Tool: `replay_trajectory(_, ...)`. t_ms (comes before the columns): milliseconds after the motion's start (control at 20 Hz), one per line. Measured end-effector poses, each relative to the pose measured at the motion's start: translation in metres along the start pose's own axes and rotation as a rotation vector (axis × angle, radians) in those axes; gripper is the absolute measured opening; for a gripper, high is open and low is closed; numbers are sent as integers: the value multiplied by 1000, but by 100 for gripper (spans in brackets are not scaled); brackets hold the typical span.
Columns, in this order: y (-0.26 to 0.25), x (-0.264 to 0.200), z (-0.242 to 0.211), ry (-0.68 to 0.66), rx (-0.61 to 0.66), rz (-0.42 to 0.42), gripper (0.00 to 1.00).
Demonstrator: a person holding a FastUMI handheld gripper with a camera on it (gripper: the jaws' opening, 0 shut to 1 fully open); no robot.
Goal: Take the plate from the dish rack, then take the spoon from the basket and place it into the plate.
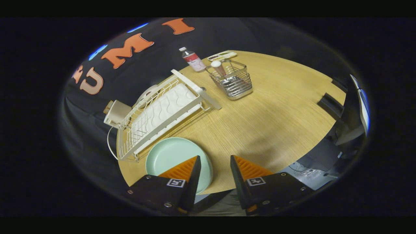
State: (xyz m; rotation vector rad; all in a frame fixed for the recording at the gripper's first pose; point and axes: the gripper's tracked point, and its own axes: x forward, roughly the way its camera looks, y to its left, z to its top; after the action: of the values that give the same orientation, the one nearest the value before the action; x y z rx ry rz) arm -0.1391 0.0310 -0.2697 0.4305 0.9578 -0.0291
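Presently, the gripper [215, 165] is held with its fingers spread apart and nothing between them. The plate [172, 156] lies flat on the table [276, 107], partly under one finger and close beside the near end of the dish rack [162, 113]; the first part of the task is judged complete. A round pale object is seen at the rack's far side, but its nature cannot be told. Beyond the rack, well apart from the plate, the wire basket [234, 81] stands upright, and a pale rounded handle, taken to be the spoon [217, 66], projects from it. A bottle [193, 60] is positioned just beside the basket. For the step in hand, the fingers should be carried across to the basket and aligned either side of the projecting handle. The handle should be lifted straight up, so that the basket is not tipped or dragged.
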Motion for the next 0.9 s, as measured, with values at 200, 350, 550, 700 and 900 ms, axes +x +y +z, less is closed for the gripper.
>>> replay_trajectory(200, -15, -11, 39, -107, -32, -25, 79)
replay_trajectory(350, -23, -17, 66, -179, -78, -52, 88)
replay_trajectory(550, -29, -23, 105, -284, -165, -95, 89)
replay_trajectory(700, -23, -28, 132, -364, -234, -105, 90)
replay_trajectory(900, -14, -27, 162, -453, -343, -113, 94)
